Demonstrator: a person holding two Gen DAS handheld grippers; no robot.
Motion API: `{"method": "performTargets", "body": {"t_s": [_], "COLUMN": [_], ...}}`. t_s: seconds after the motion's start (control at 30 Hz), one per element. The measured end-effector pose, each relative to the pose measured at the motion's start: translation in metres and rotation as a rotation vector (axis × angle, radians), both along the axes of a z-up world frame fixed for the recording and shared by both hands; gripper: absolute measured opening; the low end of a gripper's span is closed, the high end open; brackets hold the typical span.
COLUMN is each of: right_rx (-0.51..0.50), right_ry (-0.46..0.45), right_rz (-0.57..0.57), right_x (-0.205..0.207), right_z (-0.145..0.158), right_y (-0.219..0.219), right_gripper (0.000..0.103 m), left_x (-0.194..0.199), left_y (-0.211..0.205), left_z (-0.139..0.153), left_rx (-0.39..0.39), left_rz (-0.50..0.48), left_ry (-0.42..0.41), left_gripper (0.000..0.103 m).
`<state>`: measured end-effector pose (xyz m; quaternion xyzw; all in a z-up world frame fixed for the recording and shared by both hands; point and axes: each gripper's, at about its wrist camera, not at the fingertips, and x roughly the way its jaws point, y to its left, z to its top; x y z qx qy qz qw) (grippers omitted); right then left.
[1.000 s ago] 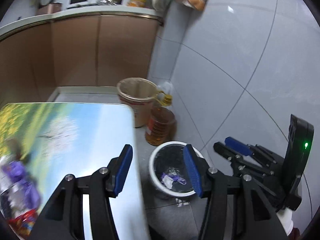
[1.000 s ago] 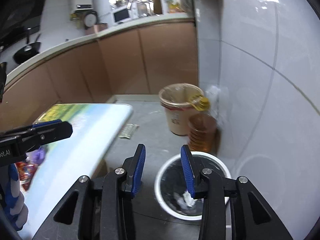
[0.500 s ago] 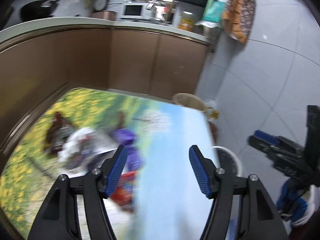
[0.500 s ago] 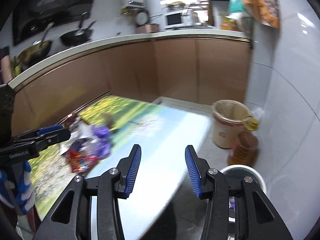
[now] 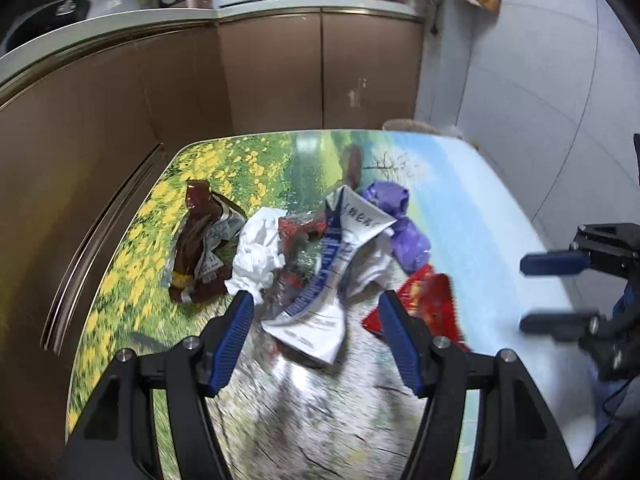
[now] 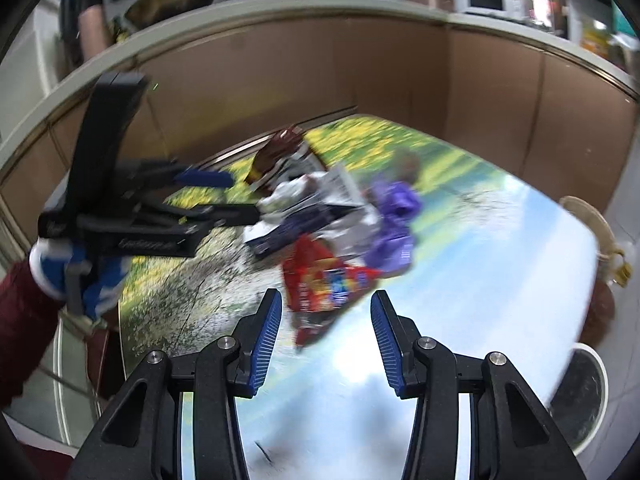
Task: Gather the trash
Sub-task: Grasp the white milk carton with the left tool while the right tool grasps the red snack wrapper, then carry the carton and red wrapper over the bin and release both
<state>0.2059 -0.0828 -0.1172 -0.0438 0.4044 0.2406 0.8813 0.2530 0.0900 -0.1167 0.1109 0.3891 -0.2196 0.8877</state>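
1. My left gripper (image 5: 316, 336) hangs over the table (image 5: 472, 216) with its jaws spread wide and nothing between them; the white and blue wrapper (image 5: 340, 264) lies just beyond the tips.
2. My right gripper (image 6: 325, 334) is also spread apart and empty, pointing at the red snack bag (image 6: 320, 276), which lies just in front of it.
3. The trash sits in one loose heap mid-table: a brown wrapper (image 5: 198, 240) at its left, crumpled white paper (image 5: 260, 252) beside that, and a purple wrapper (image 5: 400, 220) touching the red bag.
4. The white bin (image 6: 580, 392) stands on the floor past the table's right edge, with a tan bucket (image 6: 588, 220) farther back.
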Motion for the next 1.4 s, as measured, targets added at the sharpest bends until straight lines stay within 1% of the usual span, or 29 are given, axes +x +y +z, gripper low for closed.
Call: {"method": "performTargets", "body": {"t_s": [0.07,0.17,0.3,0.37,0.43,0.47,0.5,0.53,0.57,0.6,0.63,0.7,0.87,0.97,1.07,1.17,1.23,1.27,1.33,1.4], "right_rx": [-0.013,-0.037,-0.062,-0.074,-0.101,-0.108,-0.117,-0.125,-0.132,-0.139,-0.145,-0.144,-0.080,-0.042,0.006,0.032,0.044,0.052,0.073,0.087], "right_ry": [0.016,0.031,0.058,0.069,0.077,0.084,0.093,0.098,0.106,0.111,0.113,0.112,0.102,0.085,0.068,0.037,0.008,-0.004,-0.029,-0.044], "right_rz": [0.028,0.050,0.050,0.045,0.037,0.033,0.029,0.026,0.027,0.025,0.022,0.016,0.006,0.004,0.008,0.026,0.036,0.036,0.026,0.006], "right_x": [0.005,0.013,0.023,0.028,0.032,0.034,0.035,0.036,0.037,0.038,0.037,0.035,0.024,0.014,0.003,-0.009,-0.018,-0.029,-0.040,-0.039], "right_z": [-0.008,-0.018,-0.029,-0.036,-0.042,-0.045,-0.048,-0.050,-0.051,-0.052,-0.052,-0.050,-0.042,-0.035,-0.025,-0.013,-0.004,0.001,0.010,0.015], "right_y": [0.016,0.031,0.038,0.043,0.048,0.048,0.049,0.049,0.049,0.047,0.046,0.041,0.024,0.013,0.000,-0.008,-0.014,-0.023,-0.038,-0.046], "right_gripper": [0.046,0.046,0.046,0.046,0.046,0.045,0.040,0.030,0.025,0.018,0.013,0.011,0.009,0.009,0.009,0.009,0.009,0.009,0.009,0.009], "left_x": [0.014,0.027,0.035,0.040,0.044,0.046,0.047,0.048,0.050,0.051,0.051,0.049,0.040,0.028,0.015,0.000,-0.009,-0.014,-0.023,-0.032], "left_y": [-0.003,-0.012,-0.022,-0.024,-0.026,-0.027,-0.028,-0.028,-0.030,-0.030,-0.030,-0.030,-0.025,-0.018,-0.008,0.003,0.008,0.011,0.013,0.009], "left_z": [-0.004,-0.008,-0.018,-0.026,-0.034,-0.037,-0.040,-0.042,-0.046,-0.047,-0.048,-0.048,-0.042,-0.031,-0.017,0.000,0.010,0.016,0.027,0.040], "left_rx": [0.016,0.035,0.055,0.067,0.064,0.061,0.057,0.056,0.058,0.058,0.055,0.047,0.043,0.025,-0.012,-0.073,-0.092,-0.111,-0.151,-0.185], "left_rz": [-0.033,-0.111,-0.194,-0.214,-0.224,-0.226,-0.227,-0.225,-0.221,-0.220,-0.221,-0.221,-0.188,-0.155,-0.102,-0.041,0.004,0.023,0.043,0.057], "left_ry": [0.010,0.027,0.056,0.072,0.096,0.104,0.113,0.120,0.127,0.129,0.128,0.126,0.105,0.084,0.067,0.061,0.047,0.039,0.027,0.011], "left_gripper": [0.063,0.062,0.052,0.048,0.039,0.037,0.033,0.029,0.029,0.028,0.028,0.028,0.026,0.026,0.026,0.026,0.026,0.026,0.026,0.026]}}
